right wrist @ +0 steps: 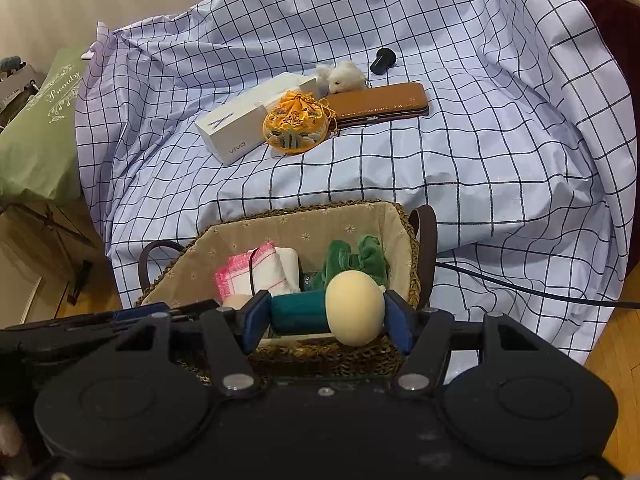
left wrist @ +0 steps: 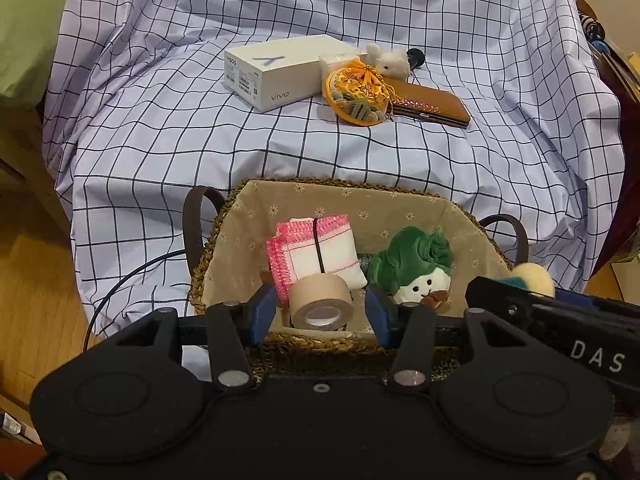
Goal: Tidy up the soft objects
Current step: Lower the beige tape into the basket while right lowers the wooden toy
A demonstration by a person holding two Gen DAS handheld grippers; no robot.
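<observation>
A woven basket (left wrist: 340, 200) (right wrist: 400, 224) with a flowered cloth lining stands at the near edge of the checked sheet. In it lie a folded white cloth with pink edging (left wrist: 320, 248) (right wrist: 256, 270) and a green-haired plush doll (left wrist: 416, 264) (right wrist: 356, 260). My left gripper (left wrist: 322, 314) hangs over the basket's near rim with a roll of tan tape (left wrist: 320, 304) between its open jaws; the fingers do not touch it. My right gripper (right wrist: 326, 318) is shut on a teal and cream plush toy (right wrist: 344, 308) (left wrist: 532, 276) over the basket's near rim.
Farther back on the sheet lie a white vivo box (left wrist: 276, 70) (right wrist: 248, 120), an orange embroidered pouch (left wrist: 358, 94) (right wrist: 296, 124), a small white plush animal (left wrist: 386, 60) (right wrist: 344, 76), a brown leather case (left wrist: 428, 106) (right wrist: 380, 102) and a black knob (right wrist: 382, 60). A green cushion (right wrist: 36, 140) lies at left.
</observation>
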